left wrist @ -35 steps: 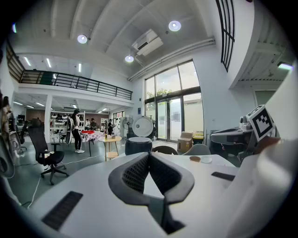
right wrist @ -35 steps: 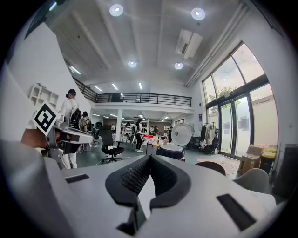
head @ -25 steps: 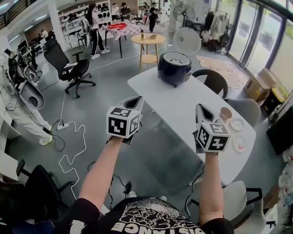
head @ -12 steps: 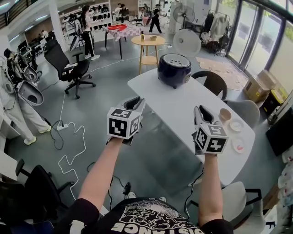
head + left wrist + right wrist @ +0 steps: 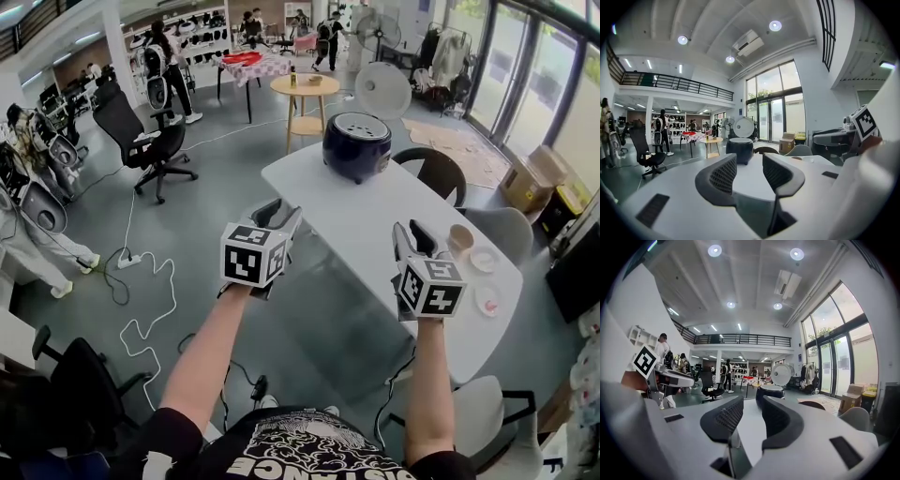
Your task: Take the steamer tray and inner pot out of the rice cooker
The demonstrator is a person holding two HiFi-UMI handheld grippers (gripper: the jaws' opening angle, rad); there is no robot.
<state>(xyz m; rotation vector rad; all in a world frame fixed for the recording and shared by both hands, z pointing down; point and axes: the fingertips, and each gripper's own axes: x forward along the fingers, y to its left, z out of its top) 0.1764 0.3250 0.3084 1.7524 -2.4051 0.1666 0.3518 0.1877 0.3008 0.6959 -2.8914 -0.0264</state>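
Atop white table (image 5: 361,217): round, prob. plastic rice cooker (image 5: 357,142).

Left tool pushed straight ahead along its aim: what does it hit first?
Likely the rice cooker, ahead of the left tool, whose jaws have just been opening, empty; the white table might come first. Depth unclear.

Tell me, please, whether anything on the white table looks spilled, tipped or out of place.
Nothing stands out: the rice cooker sits upright, lid shut, at the far end of the table, and the small dishes near its right edge show no spill.
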